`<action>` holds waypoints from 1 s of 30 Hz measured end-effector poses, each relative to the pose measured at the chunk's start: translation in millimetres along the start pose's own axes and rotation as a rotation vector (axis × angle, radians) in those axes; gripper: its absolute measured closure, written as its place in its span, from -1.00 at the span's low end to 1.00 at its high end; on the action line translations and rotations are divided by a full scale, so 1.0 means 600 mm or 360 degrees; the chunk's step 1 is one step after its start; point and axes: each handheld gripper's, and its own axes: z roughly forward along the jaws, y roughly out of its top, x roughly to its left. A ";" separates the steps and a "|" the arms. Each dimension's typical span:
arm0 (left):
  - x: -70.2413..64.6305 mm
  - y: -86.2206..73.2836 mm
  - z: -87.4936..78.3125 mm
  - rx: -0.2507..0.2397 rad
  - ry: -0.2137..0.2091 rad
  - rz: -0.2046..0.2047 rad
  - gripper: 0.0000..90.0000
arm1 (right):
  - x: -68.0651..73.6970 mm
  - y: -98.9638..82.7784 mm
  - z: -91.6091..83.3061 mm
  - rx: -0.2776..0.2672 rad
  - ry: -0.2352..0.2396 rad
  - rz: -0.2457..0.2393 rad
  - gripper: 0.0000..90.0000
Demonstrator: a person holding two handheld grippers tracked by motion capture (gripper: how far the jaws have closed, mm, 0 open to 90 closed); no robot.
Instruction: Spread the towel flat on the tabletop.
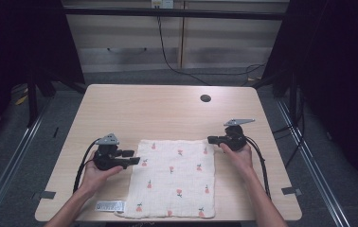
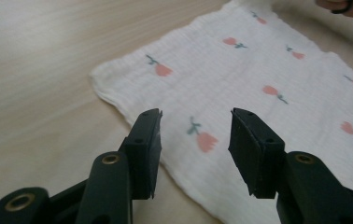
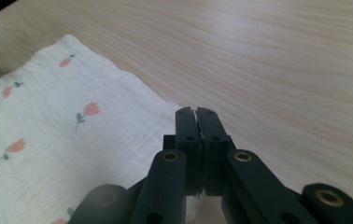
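White muslin cloth with pink flowers [image 1: 174, 178] is lying flat on the wooden counter [image 1: 167, 111]; right tongs [image 3: 196, 111] are pinching its far corner shut; left tongs [image 2: 195, 119] are hanging half open, holding nothing, needing to bite their corner next.

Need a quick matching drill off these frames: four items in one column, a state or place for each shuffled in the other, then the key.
1. left gripper
2. right gripper
3. cloth
4. round hole

A. jaws together at a cloth corner
B. far side of table top
C. jaws apart over the cloth's edge
D. spread flat, pink flower print

Pairs: 1-C, 2-A, 3-D, 4-B
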 end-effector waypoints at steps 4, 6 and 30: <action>0.022 0.018 0.009 -0.0032 0.0039 -0.0028 0.20 | 0.005 -0.001 -0.003 0.0015 0.0007 -0.0008 0.96; 0.034 0.027 0.022 -0.0019 0.0031 -0.0046 0.23 | 0.009 -0.001 -0.001 0.0025 0.0005 -0.0022 0.96; 0.078 0.055 0.110 0.0119 0.0180 0.0024 0.45 | 0.004 -0.005 0.008 0.0018 0.0027 0.0017 0.96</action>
